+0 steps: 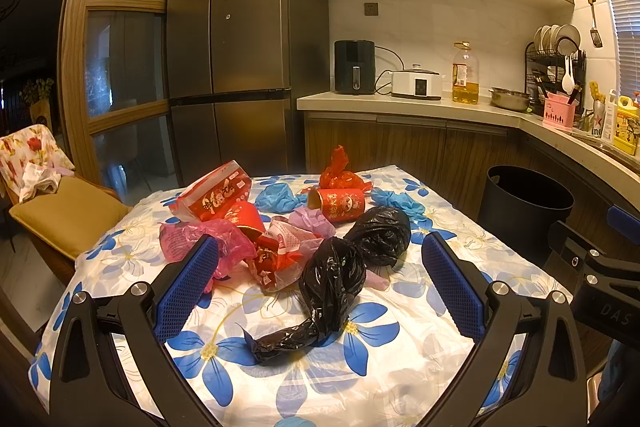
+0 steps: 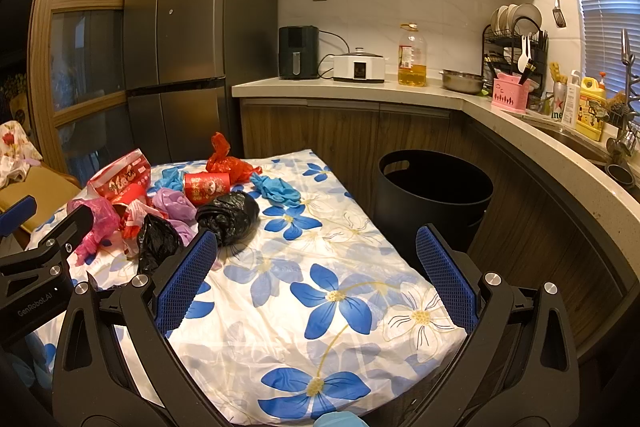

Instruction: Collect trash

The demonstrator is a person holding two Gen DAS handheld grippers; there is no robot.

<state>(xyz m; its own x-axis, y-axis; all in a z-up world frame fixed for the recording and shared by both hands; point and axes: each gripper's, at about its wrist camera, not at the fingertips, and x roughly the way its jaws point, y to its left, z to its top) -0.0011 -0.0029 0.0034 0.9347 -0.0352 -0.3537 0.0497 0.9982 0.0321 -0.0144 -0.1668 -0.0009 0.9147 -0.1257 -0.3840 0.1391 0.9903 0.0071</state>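
Both your grippers, left (image 1: 320, 283) and right (image 2: 316, 275), are spread wide and holding nothing. Trash pile (image 1: 280, 227) sits on the table (image 2: 320, 307), black bin (image 2: 436, 203) just beside it.

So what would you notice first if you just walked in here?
Probably the heap of crumpled red, pink, blue and black plastic bags on the blue-flowered tablecloth. Next, the round black bin on the floor beside the table, below the counter.
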